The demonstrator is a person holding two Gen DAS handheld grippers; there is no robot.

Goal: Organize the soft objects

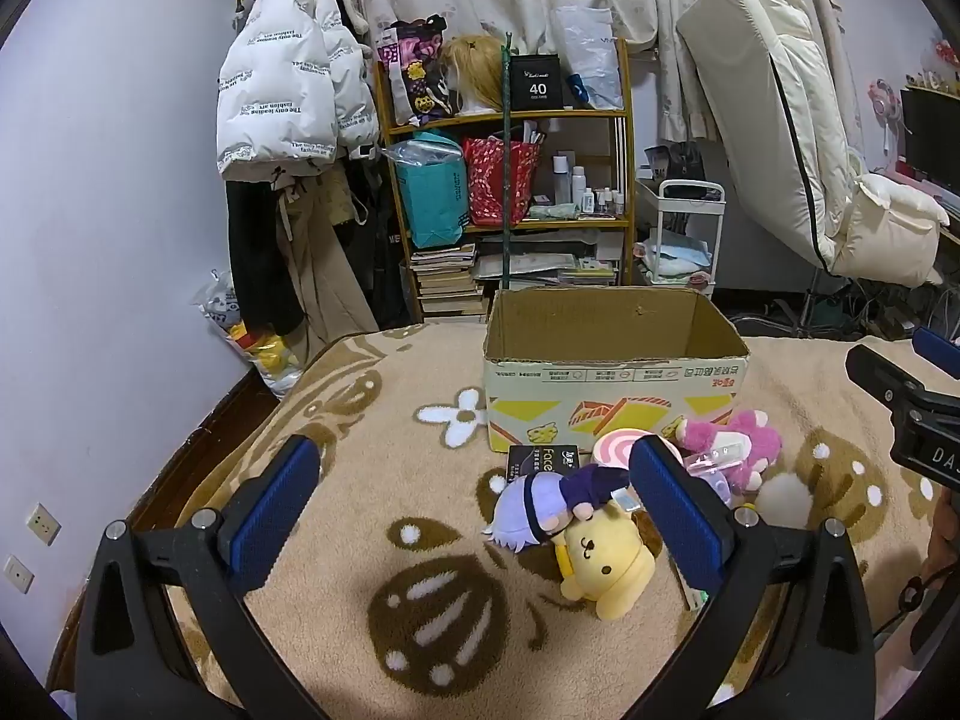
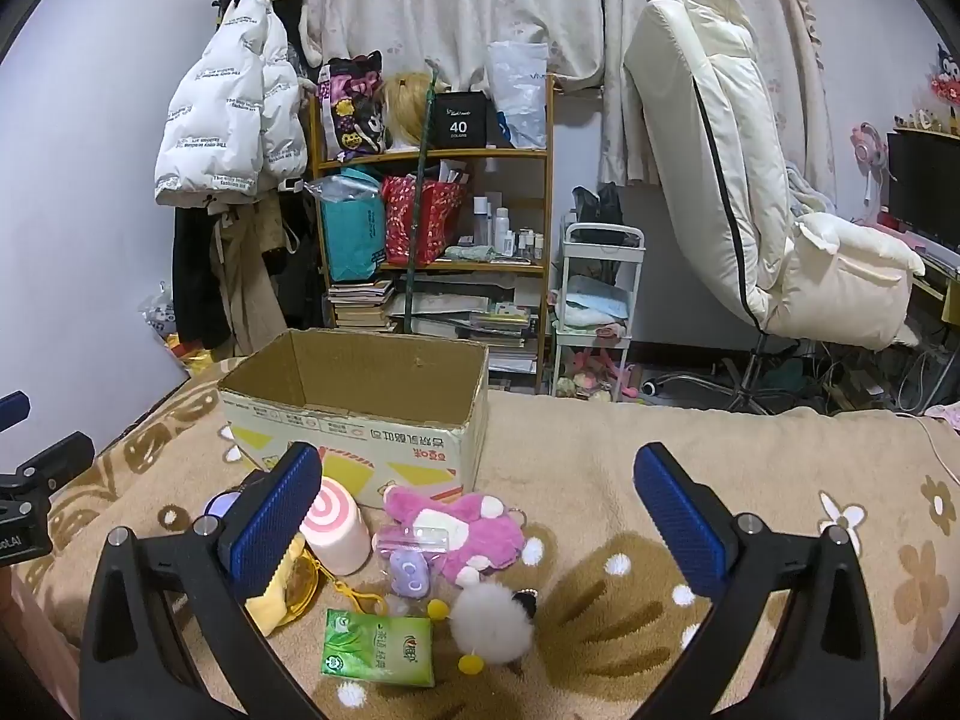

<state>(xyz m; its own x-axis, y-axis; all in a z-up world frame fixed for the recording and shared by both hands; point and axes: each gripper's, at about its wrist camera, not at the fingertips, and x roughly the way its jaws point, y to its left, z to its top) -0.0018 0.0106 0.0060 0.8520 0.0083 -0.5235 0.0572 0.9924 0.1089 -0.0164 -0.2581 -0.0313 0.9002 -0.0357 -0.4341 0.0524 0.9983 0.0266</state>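
An open cardboard box (image 1: pixel 612 372) (image 2: pixel 360 414) stands on the tan blanket. In front of it lie soft toys: a yellow dog plush (image 1: pixel 606 564), a purple-haired doll (image 1: pixel 540 504), a pink plush (image 1: pixel 738 444) (image 2: pixel 462 528), a pink swirl roll (image 2: pixel 336 531), a small lilac plush (image 2: pixel 410 573) and a white pompom (image 2: pixel 492 627). My left gripper (image 1: pixel 474 504) hovers open above the blanket, the dog and doll between its blue pads without contact. My right gripper (image 2: pixel 477 516) is open too, above the pink plush and pompom.
A green tissue pack (image 2: pixel 378 648) lies near the pompom, a black card (image 1: pixel 534 459) by the box. Beyond the bed stand a cluttered wooden shelf (image 1: pixel 510 168), hanging coats (image 1: pixel 288 96), a white cart (image 2: pixel 600 300) and a cream recliner chair (image 2: pixel 780 228). A wall runs along the left.
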